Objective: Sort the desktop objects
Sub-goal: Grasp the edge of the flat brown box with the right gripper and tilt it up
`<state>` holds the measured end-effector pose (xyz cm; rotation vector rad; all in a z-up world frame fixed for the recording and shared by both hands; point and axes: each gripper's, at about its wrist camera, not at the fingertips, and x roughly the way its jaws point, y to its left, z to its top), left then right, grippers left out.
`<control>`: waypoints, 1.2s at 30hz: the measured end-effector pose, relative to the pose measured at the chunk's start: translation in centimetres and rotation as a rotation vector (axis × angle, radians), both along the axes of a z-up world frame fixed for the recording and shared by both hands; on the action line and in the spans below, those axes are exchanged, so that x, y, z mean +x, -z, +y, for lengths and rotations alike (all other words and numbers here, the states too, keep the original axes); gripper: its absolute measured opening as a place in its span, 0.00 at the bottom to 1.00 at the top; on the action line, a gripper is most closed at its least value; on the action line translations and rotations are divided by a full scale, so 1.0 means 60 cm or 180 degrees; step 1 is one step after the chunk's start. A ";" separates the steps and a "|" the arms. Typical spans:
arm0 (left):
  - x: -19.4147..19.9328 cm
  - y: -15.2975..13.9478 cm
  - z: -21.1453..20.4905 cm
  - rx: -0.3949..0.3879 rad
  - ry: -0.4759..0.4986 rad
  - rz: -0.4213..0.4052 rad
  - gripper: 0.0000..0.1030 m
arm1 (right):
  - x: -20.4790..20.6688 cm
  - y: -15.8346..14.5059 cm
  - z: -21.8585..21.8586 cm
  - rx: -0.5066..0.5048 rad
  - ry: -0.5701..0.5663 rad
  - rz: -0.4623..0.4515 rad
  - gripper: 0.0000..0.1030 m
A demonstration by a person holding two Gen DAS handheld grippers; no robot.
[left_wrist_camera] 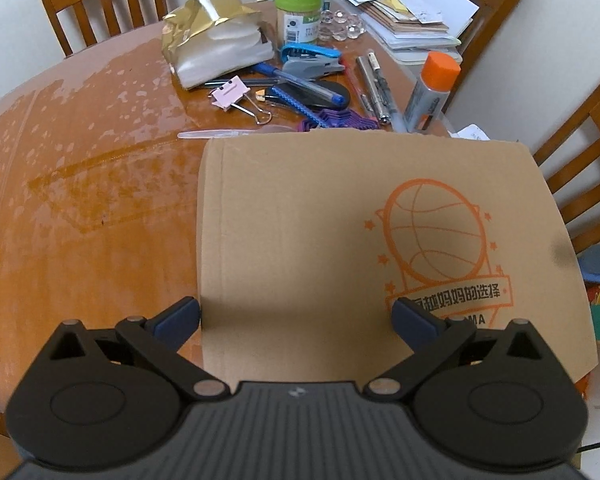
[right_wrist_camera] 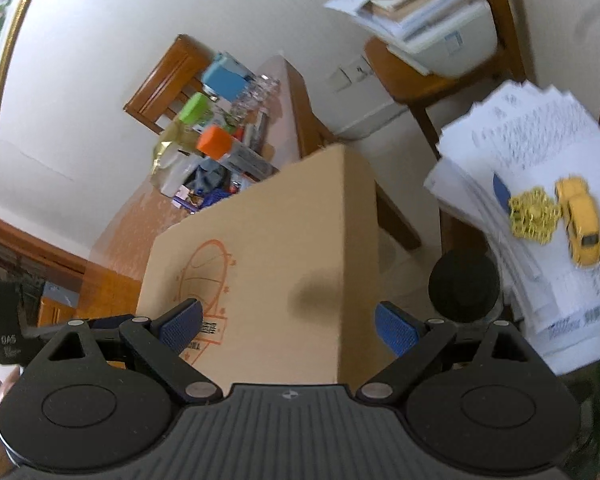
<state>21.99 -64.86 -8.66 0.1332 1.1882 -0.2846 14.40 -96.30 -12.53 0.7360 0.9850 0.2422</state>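
Cardboard box (left_wrist_camera: pixel 340 240) with orange basketball print sits closed on wooden table (left_wrist_camera: pixel 80 180), stationery pile (left_wrist_camera: pixel 300 84) just behind. Left gripper (left_wrist_camera: pixel 296 316) spread wide, empty, above lid. Right gripper (right_wrist_camera: pixel 288 326) same, over box corner.

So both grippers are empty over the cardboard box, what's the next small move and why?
Probably reach the left gripper forward past the cardboard box toward the blue stapler. Its fingers are spread with nothing between them, and the unsorted clutter lies on the table just beyond the box.
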 end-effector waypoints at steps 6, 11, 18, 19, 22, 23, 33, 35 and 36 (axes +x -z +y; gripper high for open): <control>-0.005 -0.001 -0.001 0.0001 -0.0021 0.0007 0.99 | 0.003 0.046 -0.008 0.0405 0.0051 0.0241 0.93; -0.029 -0.004 -0.004 0.0029 0.0023 0.0013 0.99 | -0.016 0.049 0.000 0.0545 0.0025 0.0260 0.93; -0.092 -0.013 -0.008 0.0143 0.0133 0.0046 0.99 | -0.084 0.039 0.011 0.0462 -0.0040 0.0380 0.94; -0.103 -0.014 -0.011 0.0166 0.0186 0.0042 0.99 | -0.096 0.038 0.013 0.0456 -0.0063 0.0397 0.94; -0.129 -0.019 -0.016 0.0203 0.0295 0.0006 0.99 | -0.128 0.045 0.011 0.0576 -0.0098 0.0426 0.94; -0.134 -0.021 -0.017 0.0218 0.0301 -0.0026 0.99 | -0.137 0.048 0.009 0.0625 -0.0088 0.0426 0.94; -0.174 -0.069 -0.022 0.0331 0.0331 -0.0397 0.99 | -0.152 0.058 -0.014 0.0807 0.0172 0.0180 0.90; -0.185 -0.075 -0.024 0.0375 0.0355 -0.0460 0.99 | -0.152 0.048 -0.016 0.0757 0.0156 0.0137 0.90; -0.190 -0.077 -0.025 0.0391 0.0371 -0.0489 0.99 | -0.152 0.042 -0.016 0.0739 0.0142 0.0116 0.90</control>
